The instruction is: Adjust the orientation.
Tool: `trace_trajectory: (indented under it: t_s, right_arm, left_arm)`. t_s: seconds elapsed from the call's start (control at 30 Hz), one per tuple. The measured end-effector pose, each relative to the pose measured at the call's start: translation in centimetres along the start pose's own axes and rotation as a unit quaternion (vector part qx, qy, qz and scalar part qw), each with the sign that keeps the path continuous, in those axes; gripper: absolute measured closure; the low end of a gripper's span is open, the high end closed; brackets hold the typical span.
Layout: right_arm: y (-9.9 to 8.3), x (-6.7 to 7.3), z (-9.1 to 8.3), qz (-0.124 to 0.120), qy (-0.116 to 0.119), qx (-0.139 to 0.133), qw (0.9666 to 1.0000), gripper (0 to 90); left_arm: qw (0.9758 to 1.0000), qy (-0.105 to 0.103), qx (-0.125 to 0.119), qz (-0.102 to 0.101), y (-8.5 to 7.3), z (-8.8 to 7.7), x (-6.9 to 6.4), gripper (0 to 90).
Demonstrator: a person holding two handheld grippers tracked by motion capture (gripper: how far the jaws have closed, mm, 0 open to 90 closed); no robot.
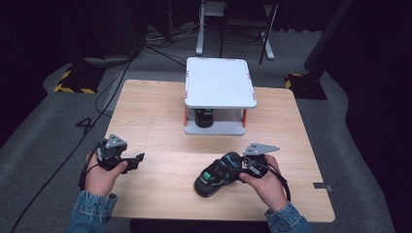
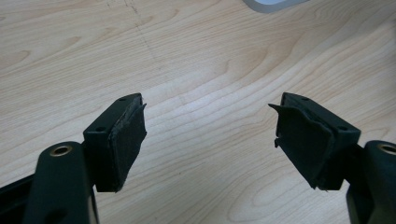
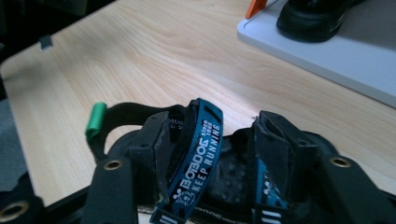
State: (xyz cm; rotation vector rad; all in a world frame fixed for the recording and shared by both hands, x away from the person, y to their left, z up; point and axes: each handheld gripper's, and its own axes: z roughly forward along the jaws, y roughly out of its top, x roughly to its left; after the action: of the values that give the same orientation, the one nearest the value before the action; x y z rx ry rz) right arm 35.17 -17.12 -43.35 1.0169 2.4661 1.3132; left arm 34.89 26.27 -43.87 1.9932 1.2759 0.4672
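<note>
Right gripper (image 3: 208, 135): at 5 o'clock on the table (image 1: 155, 107), jaws partly closed around the heel strap of the black shoe (image 1: 217, 174).
Shoe: lies on the wood at 5 o'clock, just beside the right hand (image 1: 265, 182).
Left gripper (image 2: 210, 135): at 8 o'clock, jaws wide apart, nothing between them.
White stand (image 1: 219, 80): at 12 o'clock, a second dark shoe (image 1: 204, 118) on its lower shelf.

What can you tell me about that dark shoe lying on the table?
The shoe is a small black trainer with teal trim, a green heel loop and a blue strap printed "KEEP RUNNING". It lies on the wooden table near the front edge. The right gripper has its jaws around the collar and strap.
</note>
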Motion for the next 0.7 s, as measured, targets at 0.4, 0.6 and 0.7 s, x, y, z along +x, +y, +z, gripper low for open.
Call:
trace_trajectory:
  t_s: [0.4,0.6,0.7]
  right_arm:
    - [-0.3,0.7,1.6,0.005,0.008,0.027,0.9996,62.0]
    - [0.9,-0.1,0.9,-0.028,-0.003,0.029,0.9992,65.7]
    - [1.6,-1.9,0.3,-0.041,-0.008,0.011,0.9991,65.7]
  left_arm:
    - [0.9999,0.009,-0.003,-0.005,-0.1,-0.1,0.2,25.2]
    - [0.9999,0.011,-0.005,-0.009,-0.4,-0.5,0.3,25.3]
    - [0.9998,0.016,-0.004,-0.013,-0.9,-0.8,0.5,25.3]
